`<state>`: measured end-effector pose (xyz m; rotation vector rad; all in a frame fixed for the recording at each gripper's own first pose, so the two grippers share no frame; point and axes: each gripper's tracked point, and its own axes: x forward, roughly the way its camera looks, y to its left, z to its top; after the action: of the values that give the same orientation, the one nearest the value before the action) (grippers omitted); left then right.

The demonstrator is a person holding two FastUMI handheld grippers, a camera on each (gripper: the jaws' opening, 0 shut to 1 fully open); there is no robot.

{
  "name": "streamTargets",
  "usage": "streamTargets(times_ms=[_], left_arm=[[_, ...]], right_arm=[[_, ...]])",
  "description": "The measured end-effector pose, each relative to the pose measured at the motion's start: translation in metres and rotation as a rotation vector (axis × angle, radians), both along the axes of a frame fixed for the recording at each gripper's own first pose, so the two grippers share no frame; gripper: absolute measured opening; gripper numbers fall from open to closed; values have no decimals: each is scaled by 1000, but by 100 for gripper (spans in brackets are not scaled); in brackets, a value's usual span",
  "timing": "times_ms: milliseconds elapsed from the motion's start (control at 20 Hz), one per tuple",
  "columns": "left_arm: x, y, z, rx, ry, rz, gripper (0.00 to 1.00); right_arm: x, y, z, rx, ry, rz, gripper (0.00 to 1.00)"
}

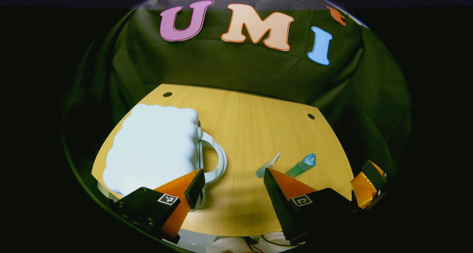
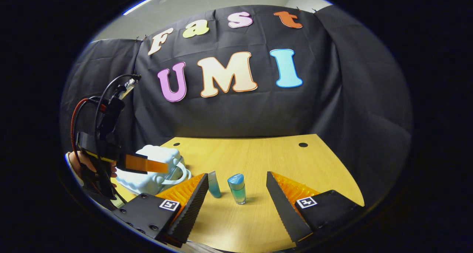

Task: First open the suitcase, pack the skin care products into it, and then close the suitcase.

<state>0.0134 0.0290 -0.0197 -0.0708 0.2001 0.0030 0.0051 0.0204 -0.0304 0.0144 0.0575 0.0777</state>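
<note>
A pale blue suitcase (image 1: 155, 149) lies shut on the left side of the wooden table (image 1: 251, 116), its white handle (image 1: 218, 160) pointing toward the middle. My left gripper (image 1: 232, 177) is open just right of the suitcase, near the handle. A small tube (image 1: 269, 163) and a green bottle with a blue cap (image 1: 303, 164) stand to the right; the tube is partly hidden behind one finger. In the right gripper view my right gripper (image 2: 237, 177) is open, facing the bottle (image 2: 237, 189) and the tube (image 2: 213, 184) from close by. The suitcase (image 2: 155, 168) sits at left.
A hand (image 2: 79, 164) holds the left gripper (image 2: 162, 168) over the suitcase, with cables rising above it. The right gripper (image 1: 369, 184) shows at the table's right edge. Two round holes (image 1: 311, 116) mark the table's far side. Black cloth walls close the back.
</note>
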Motion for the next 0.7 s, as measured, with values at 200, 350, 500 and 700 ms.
streamTargets(times_ms=[200,350,500,700], left_arm=[[17,11,-5,1,104,4,95],[39,20,-11,4,183,7,95],[56,34,-23,-18,304,39,93],[80,24,-22,-50,366,2,85]], right_arm=[[2,0,-5,-4,12,5,98],[2,-5,-8,14,22,-6,98],[4,-13,-12,34,28,-24,98],[5,-24,-26,63,59,-53,98]])
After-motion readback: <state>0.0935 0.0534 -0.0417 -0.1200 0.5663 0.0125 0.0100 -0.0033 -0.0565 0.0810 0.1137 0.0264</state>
